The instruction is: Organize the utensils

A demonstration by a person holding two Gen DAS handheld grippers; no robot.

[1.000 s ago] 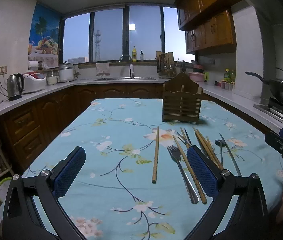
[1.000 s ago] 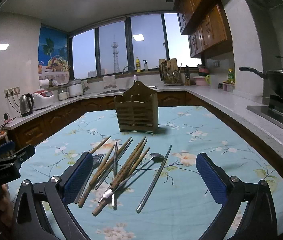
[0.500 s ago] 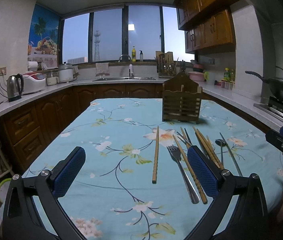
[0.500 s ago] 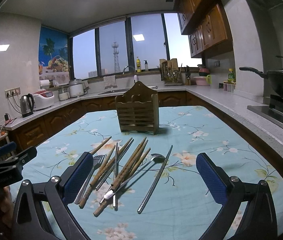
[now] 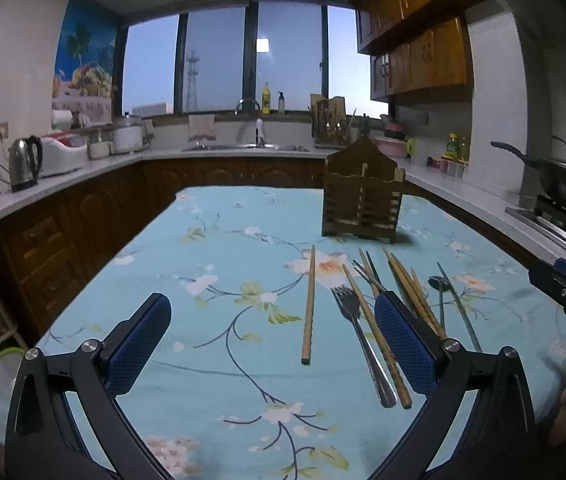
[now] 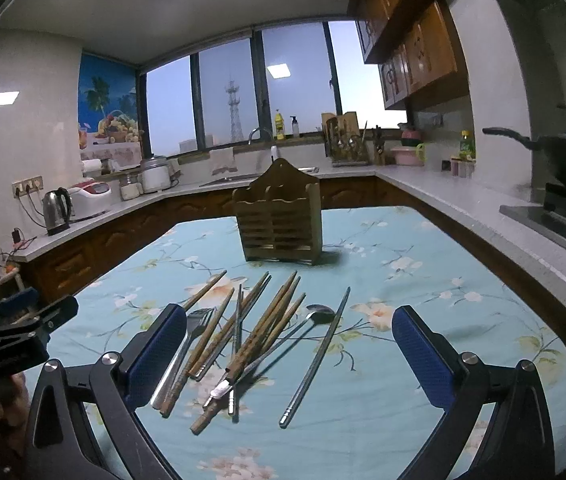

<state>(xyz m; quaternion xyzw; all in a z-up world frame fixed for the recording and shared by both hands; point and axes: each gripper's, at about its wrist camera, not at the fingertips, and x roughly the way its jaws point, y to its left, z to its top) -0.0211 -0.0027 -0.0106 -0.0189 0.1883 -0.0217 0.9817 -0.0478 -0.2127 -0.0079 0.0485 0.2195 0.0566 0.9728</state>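
Utensils (image 6: 251, 336) lie lengthwise toward the holder (image 6: 279, 220), just ahead of it on the desk (image 6: 403, 264). The right gripper (image 6: 289, 344) hovers nearest, fingers wide and empty; the left gripper (image 5: 271, 344) is also wide.

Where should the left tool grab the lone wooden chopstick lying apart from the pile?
Mid-shaft of the lone chopstick, from above, fingers spanning its width. It lies flat on the tablecloth, pointing at the wooden holder, with bare cloth either side.
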